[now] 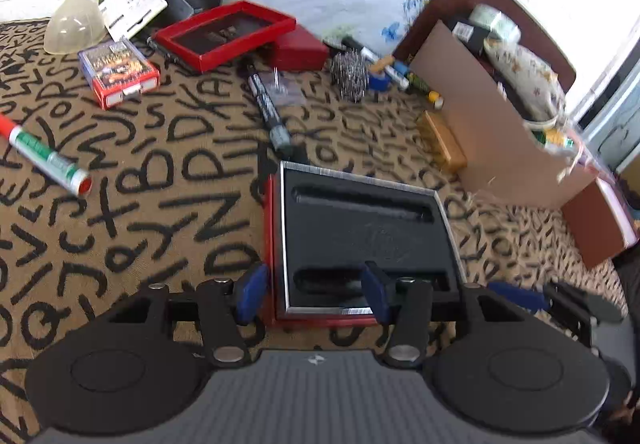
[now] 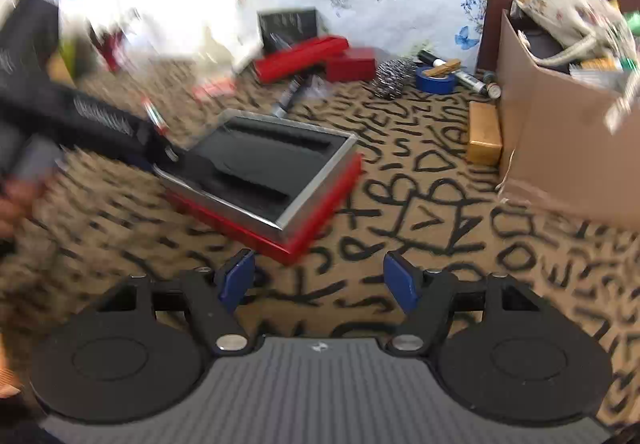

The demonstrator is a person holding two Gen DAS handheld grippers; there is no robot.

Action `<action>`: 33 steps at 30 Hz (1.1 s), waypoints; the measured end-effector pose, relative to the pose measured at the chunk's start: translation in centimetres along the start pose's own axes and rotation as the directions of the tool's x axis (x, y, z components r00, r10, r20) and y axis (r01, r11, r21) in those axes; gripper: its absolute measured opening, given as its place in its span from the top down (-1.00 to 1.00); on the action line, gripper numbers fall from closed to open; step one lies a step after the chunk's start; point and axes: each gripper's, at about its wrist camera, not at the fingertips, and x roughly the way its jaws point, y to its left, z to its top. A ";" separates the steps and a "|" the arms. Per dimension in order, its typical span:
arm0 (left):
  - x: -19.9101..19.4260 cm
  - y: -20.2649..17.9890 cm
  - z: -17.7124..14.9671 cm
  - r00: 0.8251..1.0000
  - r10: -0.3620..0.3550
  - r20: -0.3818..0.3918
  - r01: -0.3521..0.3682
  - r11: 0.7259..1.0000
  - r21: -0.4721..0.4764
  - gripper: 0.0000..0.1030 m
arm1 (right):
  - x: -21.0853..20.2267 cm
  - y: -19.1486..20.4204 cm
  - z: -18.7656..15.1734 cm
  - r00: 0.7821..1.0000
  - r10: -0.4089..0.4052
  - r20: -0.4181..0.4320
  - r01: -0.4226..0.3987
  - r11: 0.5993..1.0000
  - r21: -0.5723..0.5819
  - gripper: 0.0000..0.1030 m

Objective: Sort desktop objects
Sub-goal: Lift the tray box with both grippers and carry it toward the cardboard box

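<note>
A red box with a black foam insert and silver rim [image 1: 360, 240] lies on the letter-print cloth; it also shows in the right wrist view [image 2: 276, 180], tilted. My left gripper [image 1: 316, 296] straddles the box's near left edge, one blue pad outside the red wall and one over the foam; whether it grips is unclear. My right gripper [image 2: 320, 280] is open and empty, just in front of the box's near corner. The left gripper's body [image 2: 80, 116] reaches the box's left end.
A cardboard box [image 2: 560, 148] full of items stands at right. A gold bar [image 2: 484, 132], blue tape roll [image 2: 436, 80], steel scourer [image 2: 392, 78], markers [image 1: 268, 104], red lid [image 1: 228, 32], card deck [image 1: 118, 72], funnel [image 1: 74, 20] and a red-green tube [image 1: 48, 156] lie around.
</note>
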 end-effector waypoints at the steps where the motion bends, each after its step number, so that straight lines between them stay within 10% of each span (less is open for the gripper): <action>1: -0.1 0.4 0.4 1.000 0.001 0.017 0.000 1.000 -0.025 -0.07 | -0.3 0.2 0.0 1.000 0.002 0.012 -0.002 1.000 -0.029 -0.38; 23: 0.9 -2.2 -0.2 0.999 0.024 -0.022 -0.023 0.999 0.039 -0.22 | 3.5 -0.2 3.0 0.998 0.019 -0.060 -0.010 0.988 0.153 0.17; 33: -2.9 -9.0 2.9 0.992 -0.058 0.109 0.043 0.990 0.132 -0.22 | -3.9 -1.5 4.7 0.990 -0.064 0.124 0.049 0.991 0.123 0.17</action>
